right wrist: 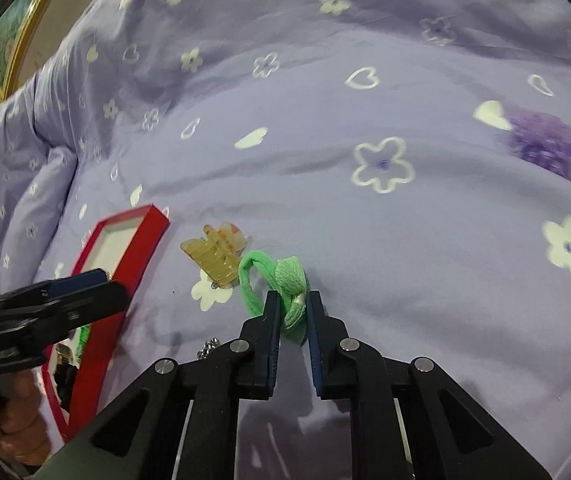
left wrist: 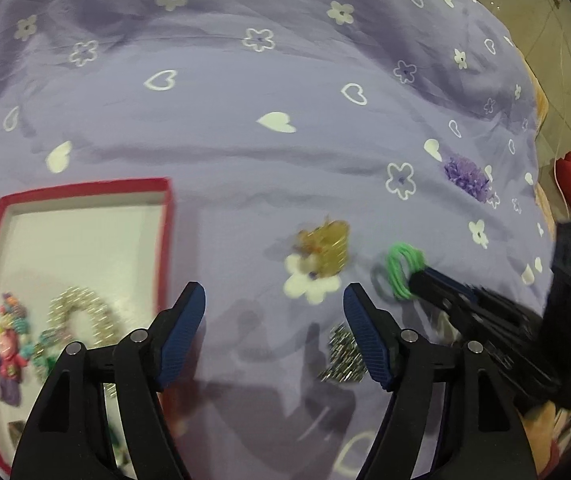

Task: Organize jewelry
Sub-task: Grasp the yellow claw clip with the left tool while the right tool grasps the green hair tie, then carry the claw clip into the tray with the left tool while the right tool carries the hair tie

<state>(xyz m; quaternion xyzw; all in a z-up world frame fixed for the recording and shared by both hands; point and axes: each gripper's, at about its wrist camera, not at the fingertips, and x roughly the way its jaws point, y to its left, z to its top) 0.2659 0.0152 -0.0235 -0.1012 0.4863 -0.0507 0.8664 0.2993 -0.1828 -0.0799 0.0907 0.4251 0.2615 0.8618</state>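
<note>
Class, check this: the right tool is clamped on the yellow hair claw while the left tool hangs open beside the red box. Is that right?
Not quite. The right tool is clamped on the green hair tie, not the yellow hair claw, as the right wrist view shows. The left tool does hang open beside the red box.

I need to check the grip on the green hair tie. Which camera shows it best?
The right wrist view: the green hair tie sits sharp and central between the jaws. The left wrist view shows it small, blurred, at the right gripper's tip.

hair clip right of box
</note>
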